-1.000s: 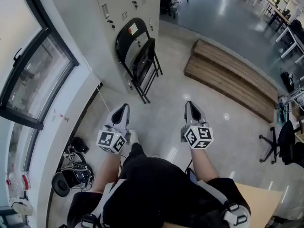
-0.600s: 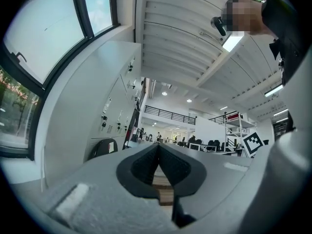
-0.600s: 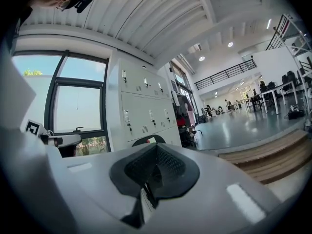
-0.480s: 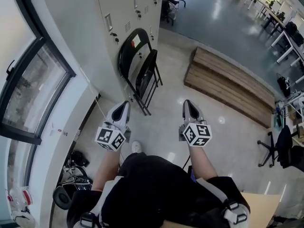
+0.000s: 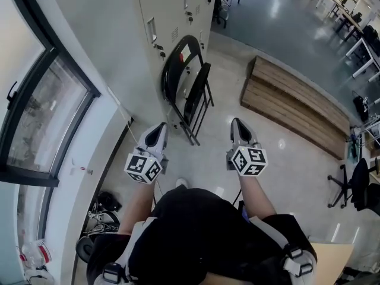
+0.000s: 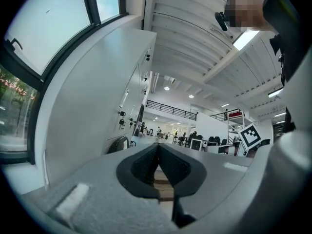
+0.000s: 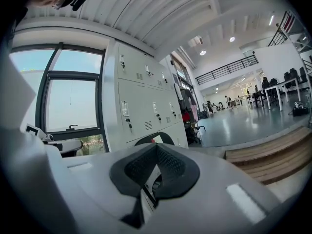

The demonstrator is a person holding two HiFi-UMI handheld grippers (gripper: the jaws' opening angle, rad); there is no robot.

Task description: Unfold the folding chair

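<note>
A black folding chair (image 5: 189, 88) stands folded, leaning against the grey lockers (image 5: 175, 8). Its curved back also shows in the right gripper view (image 7: 156, 140) and at the edge of the left gripper view (image 6: 119, 143). My left gripper (image 5: 158, 130) hangs shut and empty just below and left of the chair's feet. My right gripper (image 5: 237, 125) is shut and empty too, to the right of the chair, a short way off. Neither gripper touches the chair. Both jaw pairs meet with nothing between them (image 6: 158, 152) (image 7: 156, 155).
A low wooden step platform (image 5: 294, 103) lies on the floor to the right. A window wall (image 5: 41, 111) runs along the left, with cables and gear (image 5: 104, 215) at its foot. An office chair (image 5: 350, 186) stands far right. The person's legs fill the bottom.
The person has walked toward the chair, so it sits closer to both grippers than before. Both grippers stayed shut and side by side.
</note>
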